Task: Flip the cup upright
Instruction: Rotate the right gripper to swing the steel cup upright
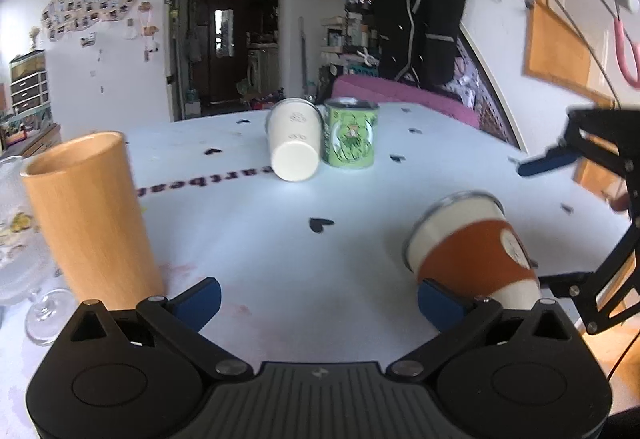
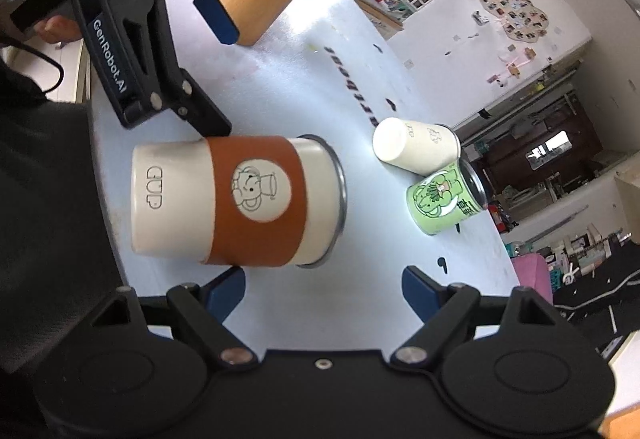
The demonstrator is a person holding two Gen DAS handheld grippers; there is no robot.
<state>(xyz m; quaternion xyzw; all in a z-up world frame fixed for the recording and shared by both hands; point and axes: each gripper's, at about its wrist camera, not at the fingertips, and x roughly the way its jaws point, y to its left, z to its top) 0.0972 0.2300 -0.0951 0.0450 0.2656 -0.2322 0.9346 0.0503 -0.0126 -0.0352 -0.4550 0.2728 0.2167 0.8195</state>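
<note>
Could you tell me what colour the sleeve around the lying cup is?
Orange-brown sleeve, clearest in the right wrist view.

On the desk (image 1: 280, 239), taken from the left wrist view, the sleeved cup (image 1: 476, 251) lies on its side at about four o'clock, its rim toward the desk's middle. At twelve o'clock, well apart from it, a paper cup (image 1: 294, 145) lies tipped, touching the can (image 1: 351, 138) standing just to its right. A tall tumbler (image 1: 90, 215) stands at nine o'clock, with a stemmed glass (image 1: 24, 255) just beside it further left, at the desk's edge.
</note>
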